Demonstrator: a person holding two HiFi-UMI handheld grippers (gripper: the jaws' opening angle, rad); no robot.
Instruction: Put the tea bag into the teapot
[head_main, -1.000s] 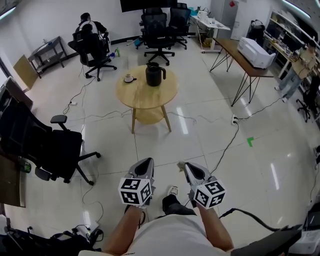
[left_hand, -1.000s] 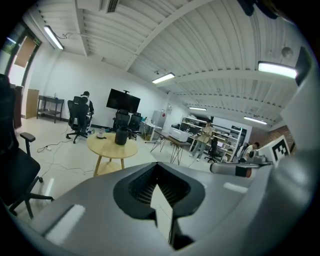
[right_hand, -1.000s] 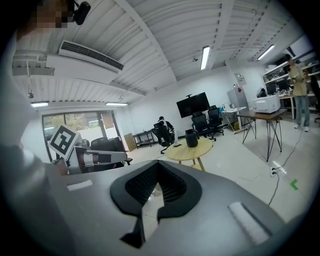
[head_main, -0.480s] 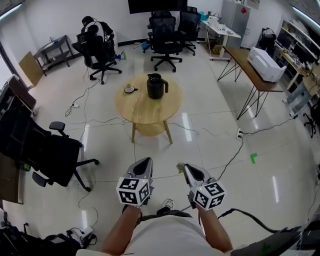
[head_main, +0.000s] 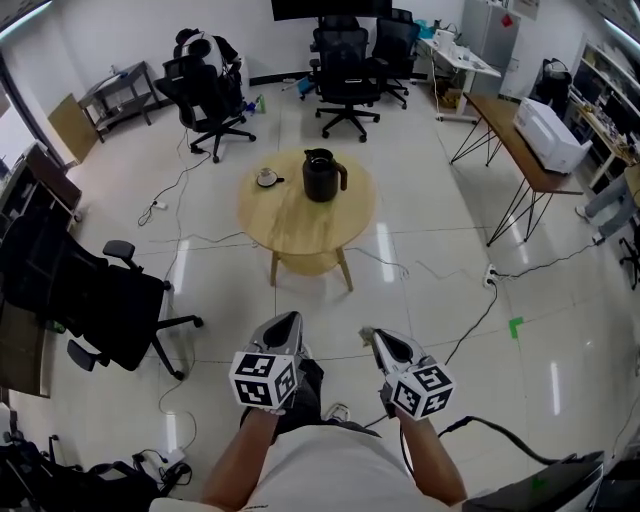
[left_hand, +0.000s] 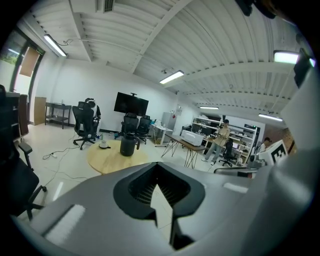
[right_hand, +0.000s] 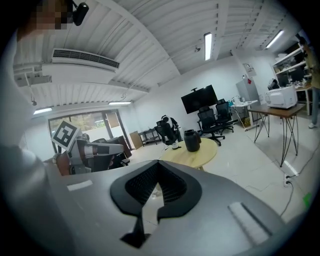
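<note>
Black teapot well ahead of left tool and right tool, both closed, empty.

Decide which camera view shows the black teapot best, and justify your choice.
The head view: the teapot stands unobstructed on the round table, with its handle and lid visible from above. In the left gripper view the teapot is small and distant beyond the jaws; in the right gripper view the teapot is likewise small.

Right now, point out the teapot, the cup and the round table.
teapot (head_main: 322, 178), head view, middle of its black body.
cup (head_main: 267, 177), head view, middle of the small cup.
round table (head_main: 300, 235), head view, bare wood of the top, near side.
</note>
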